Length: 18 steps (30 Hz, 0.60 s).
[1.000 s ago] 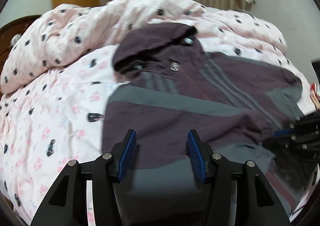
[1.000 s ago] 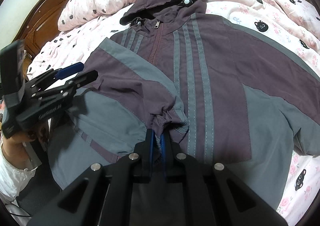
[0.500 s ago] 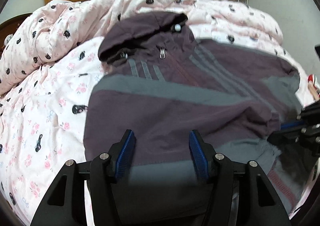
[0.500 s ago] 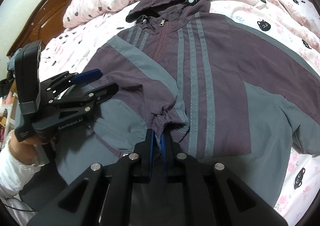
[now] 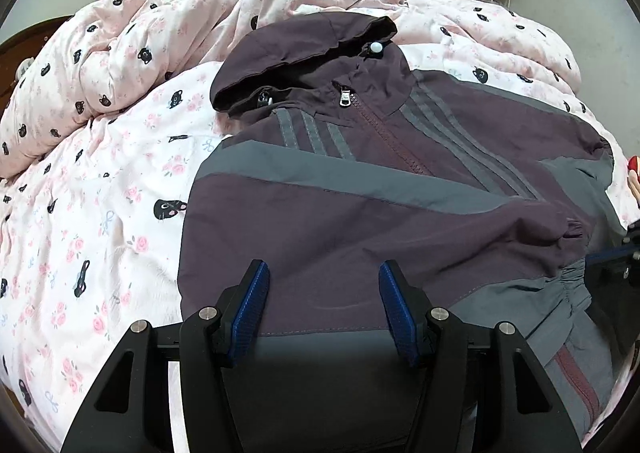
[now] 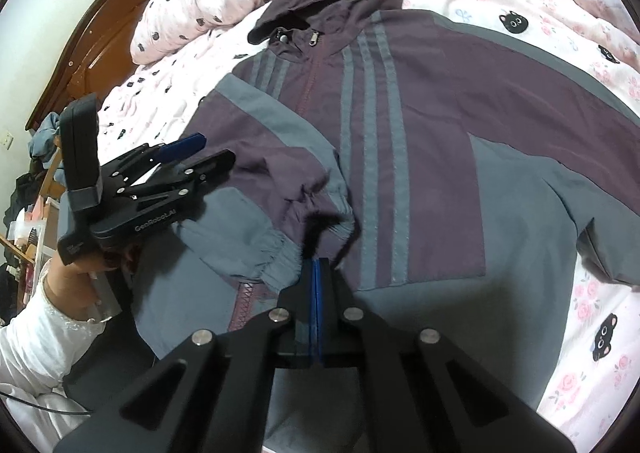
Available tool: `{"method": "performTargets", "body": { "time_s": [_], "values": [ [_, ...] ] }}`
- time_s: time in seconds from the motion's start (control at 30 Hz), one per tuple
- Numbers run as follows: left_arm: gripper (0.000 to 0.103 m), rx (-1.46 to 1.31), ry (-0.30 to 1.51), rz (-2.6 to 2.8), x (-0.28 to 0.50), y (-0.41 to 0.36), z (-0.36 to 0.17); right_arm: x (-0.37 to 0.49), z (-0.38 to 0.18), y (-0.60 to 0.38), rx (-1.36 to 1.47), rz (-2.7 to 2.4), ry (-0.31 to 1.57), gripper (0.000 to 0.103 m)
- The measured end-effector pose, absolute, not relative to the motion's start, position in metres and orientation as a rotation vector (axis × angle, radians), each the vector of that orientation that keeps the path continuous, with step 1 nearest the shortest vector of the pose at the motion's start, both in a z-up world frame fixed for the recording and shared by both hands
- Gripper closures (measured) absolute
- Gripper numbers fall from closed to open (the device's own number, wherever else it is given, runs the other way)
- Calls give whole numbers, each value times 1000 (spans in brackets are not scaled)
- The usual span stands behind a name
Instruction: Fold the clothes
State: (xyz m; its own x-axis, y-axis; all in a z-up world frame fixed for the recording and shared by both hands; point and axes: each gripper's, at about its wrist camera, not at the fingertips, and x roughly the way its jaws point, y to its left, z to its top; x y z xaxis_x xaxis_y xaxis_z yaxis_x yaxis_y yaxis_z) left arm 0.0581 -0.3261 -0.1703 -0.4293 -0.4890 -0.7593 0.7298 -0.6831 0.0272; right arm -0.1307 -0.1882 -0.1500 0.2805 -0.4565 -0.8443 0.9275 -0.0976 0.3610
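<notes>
My left gripper [image 5: 322, 305] hovers low with its blue pads spread wide, holding nothing — the purple-and-grey hooded zip jacket [image 5: 360, 189] lies right under it on the pink cat-print bedding [image 5: 100, 181]. My right gripper [image 6: 316, 273] is clamped together, tips at the folded-over sleeve's gathered cuff [image 6: 320, 209].

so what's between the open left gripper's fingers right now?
Left wrist view: only jacket fabric shows between the left gripper's spread fingers, the purple folded-over sleeve panel; whether they touch it is unclear.
</notes>
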Motion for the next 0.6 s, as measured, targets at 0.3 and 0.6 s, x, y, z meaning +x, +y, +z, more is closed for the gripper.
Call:
{"method": "performTargets", "body": {
  "time_s": [0.3,0.6],
  "values": [
    [50,991,292,-2251,44,-301,-161,-240,-109,-131,1135,-1651,192,72],
    [50,1035,323,-2241,37,-302,-170,-370,-109,-58,1253,-2019,-109,55]
  ]
}}
